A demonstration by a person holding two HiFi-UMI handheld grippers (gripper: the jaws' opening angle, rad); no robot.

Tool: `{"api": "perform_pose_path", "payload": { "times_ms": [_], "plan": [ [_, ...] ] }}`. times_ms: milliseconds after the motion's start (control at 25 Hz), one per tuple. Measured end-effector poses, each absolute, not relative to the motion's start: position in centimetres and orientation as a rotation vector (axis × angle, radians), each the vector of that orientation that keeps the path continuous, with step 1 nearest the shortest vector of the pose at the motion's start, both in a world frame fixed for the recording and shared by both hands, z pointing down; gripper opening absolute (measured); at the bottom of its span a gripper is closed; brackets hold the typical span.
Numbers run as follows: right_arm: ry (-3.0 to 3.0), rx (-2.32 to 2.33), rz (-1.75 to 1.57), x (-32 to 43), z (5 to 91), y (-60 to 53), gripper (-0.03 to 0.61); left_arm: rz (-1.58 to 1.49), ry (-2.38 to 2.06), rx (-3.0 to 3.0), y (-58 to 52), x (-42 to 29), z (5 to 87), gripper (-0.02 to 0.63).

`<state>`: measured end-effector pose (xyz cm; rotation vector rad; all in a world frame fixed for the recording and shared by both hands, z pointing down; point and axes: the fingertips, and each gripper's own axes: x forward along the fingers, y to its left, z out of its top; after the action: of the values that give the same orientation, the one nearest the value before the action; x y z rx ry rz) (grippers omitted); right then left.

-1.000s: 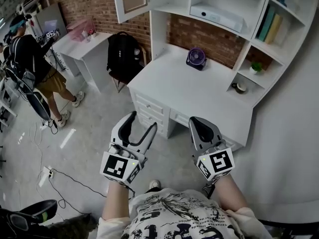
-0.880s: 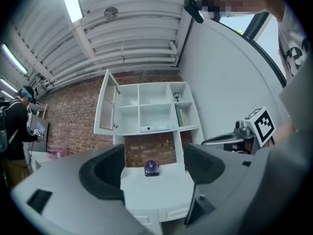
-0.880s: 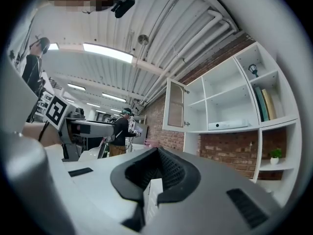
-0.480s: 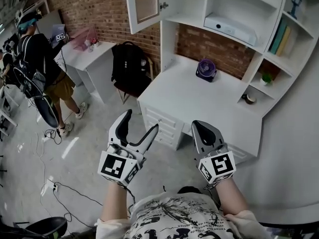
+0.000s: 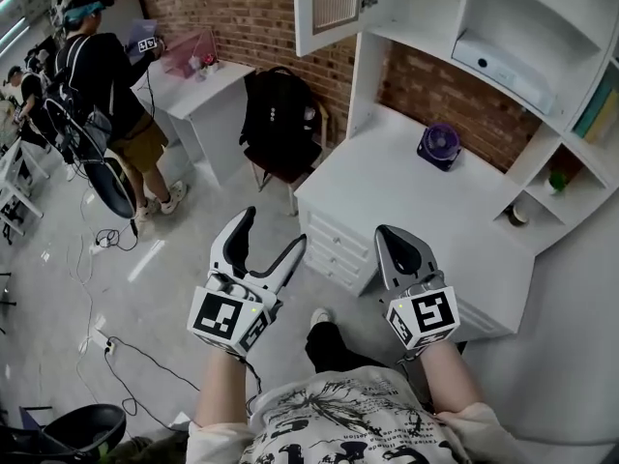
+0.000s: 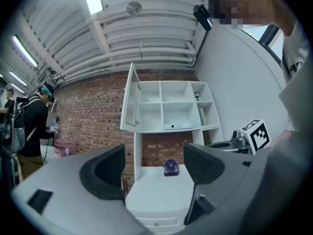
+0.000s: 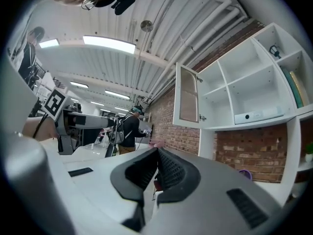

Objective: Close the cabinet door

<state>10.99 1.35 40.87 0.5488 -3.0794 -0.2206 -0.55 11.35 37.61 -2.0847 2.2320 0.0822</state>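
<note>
- A white desk (image 5: 406, 196) stands against a brick wall (image 5: 242, 13), bare but for a small purple fan (image 5: 440, 146).
- The cabinet door (image 5: 332, 3) stands swung open above the desk's left end.
- The left tool (image 5: 273, 230) has its jaws wide apart and empty.
- The right tool (image 5: 395, 240) has its jaws pressed together on nothing.
- Both tools are well short of the door.
- A black backpack (image 5: 280, 114) sits beside the desk.
- Cables trail over the grey floor (image 5: 164, 288).

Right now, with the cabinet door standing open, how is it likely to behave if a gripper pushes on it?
The cabinet door looks like a rigid framed panel, so it would probably swing as one piece rather than flex. Its inset panel looks thin, perhaps glass, so it is likely light but possibly fragile there; pushing the frame seems safer.
</note>
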Motion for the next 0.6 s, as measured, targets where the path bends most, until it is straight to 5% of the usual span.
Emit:
{"api": "perform_pose_path", "payload": {
  "times_ms": [600],
  "plan": [
    [-3.148, 0.593, -0.271, -9.4, 36.4, -17.5, 0.015, 0.022, 2.166, -2.013, -5.0, -19.8, 33.1, 0.359]
  ]
}}
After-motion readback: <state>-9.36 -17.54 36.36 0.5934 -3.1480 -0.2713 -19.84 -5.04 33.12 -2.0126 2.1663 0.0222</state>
